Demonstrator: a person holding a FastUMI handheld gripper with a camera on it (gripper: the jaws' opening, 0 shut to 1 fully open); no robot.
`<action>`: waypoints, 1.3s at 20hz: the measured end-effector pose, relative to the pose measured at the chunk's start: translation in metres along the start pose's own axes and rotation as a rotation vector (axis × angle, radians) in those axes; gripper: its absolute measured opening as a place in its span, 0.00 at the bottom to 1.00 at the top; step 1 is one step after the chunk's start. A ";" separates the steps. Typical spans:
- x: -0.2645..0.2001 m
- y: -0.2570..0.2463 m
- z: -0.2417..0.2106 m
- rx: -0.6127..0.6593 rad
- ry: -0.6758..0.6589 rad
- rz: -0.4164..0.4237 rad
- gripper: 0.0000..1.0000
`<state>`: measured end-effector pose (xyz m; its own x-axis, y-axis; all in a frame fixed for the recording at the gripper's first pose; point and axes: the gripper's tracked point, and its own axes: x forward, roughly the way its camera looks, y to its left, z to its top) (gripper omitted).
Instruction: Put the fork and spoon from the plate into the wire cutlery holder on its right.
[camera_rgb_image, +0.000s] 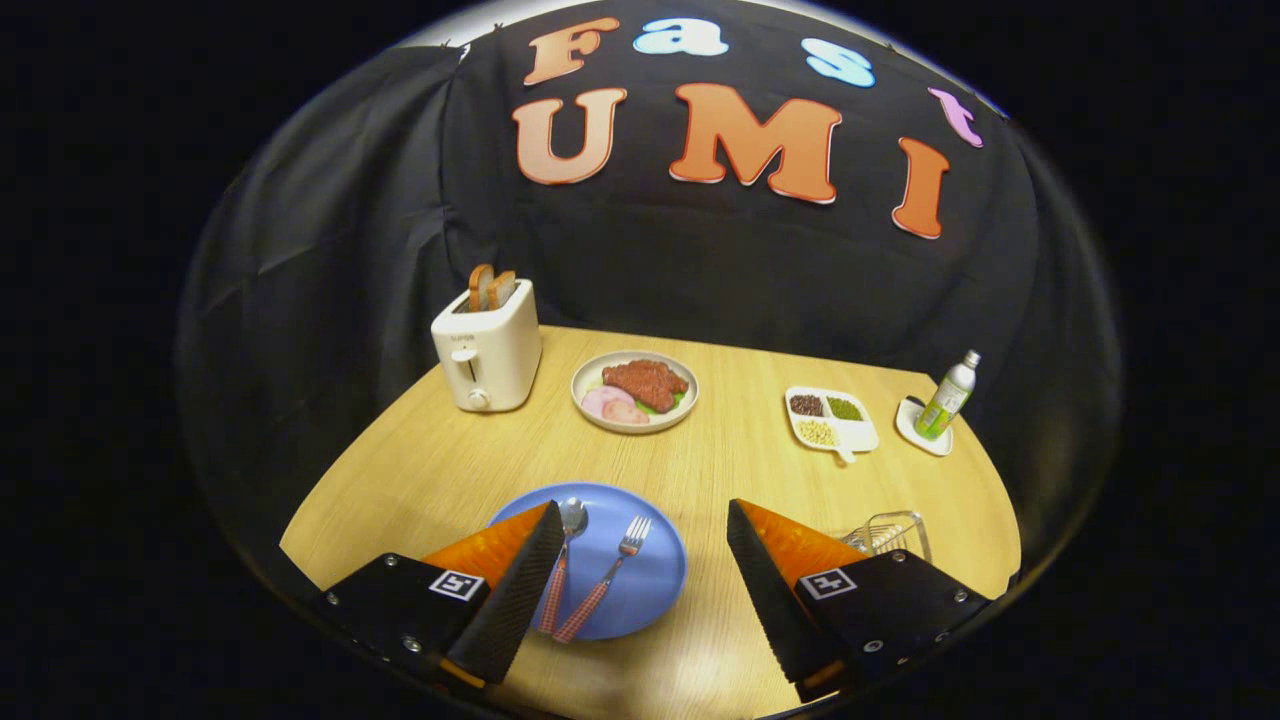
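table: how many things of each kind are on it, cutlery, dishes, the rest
Cutlery: 2, spoon and fork, between the open claw fingers.
Dishes: 4, blue plate, food plate, divided tray, coaster.
Toaster: 1
Bottle: 1
Wire holder: 1
Total: 9

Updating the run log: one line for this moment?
gripper: open, holding nothing | fork, spoon: on blue plate between fingers | wire cutlery holder: empty | stage: pre-grasp
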<state>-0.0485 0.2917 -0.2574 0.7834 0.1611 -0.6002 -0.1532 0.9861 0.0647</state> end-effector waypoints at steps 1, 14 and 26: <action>0.007 0.003 -0.014 0.005 0.039 0.009 0.98; 0.054 0.026 -0.109 0.031 0.304 -0.005 0.52; 0.062 0.024 -0.135 0.069 0.420 -0.043 0.18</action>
<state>-0.0844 0.3201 -0.4007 0.4726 0.1032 -0.8752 -0.0742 0.9943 0.0771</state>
